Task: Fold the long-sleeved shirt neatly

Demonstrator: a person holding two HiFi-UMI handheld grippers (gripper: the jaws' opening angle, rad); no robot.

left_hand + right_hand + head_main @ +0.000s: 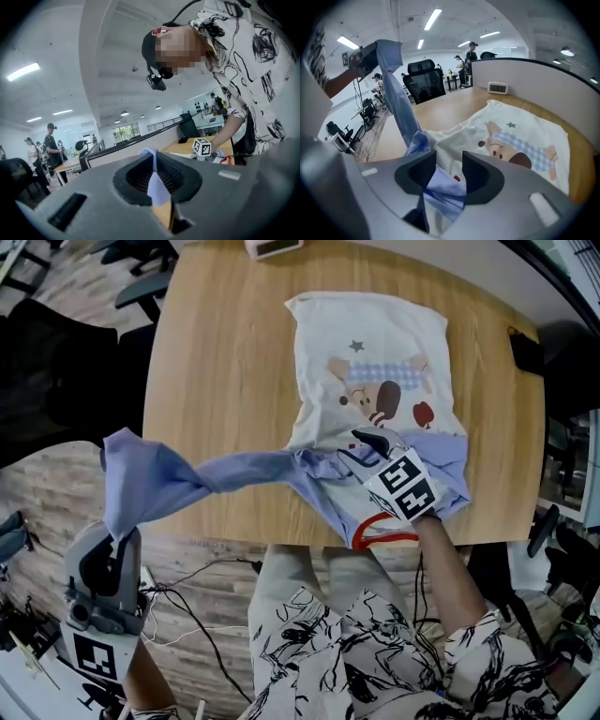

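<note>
The long-sleeved shirt (375,343) lies on the wooden table (225,362), cream body with a cartoon print, red collar (384,538) at the near edge. Its lavender sleeve (187,479) is stretched out to the left, past the table's edge and raised off it. My left gripper (119,532) is shut on the sleeve's end; the cloth (157,185) shows pinched between its jaws. My right gripper (361,448) rests on the shirt near the shoulder. Its jaws stand apart with blue and cream cloth (445,180) in the gap. The right gripper view also shows the sleeve (401,103) hanging from the left gripper (370,56).
A small white clock (498,87) stands at the table's far edge by a partition. A black object (525,351) sits at the right edge. Office chairs (141,277) stand beyond the far left corner, and cables (187,606) lie on the floor by my legs.
</note>
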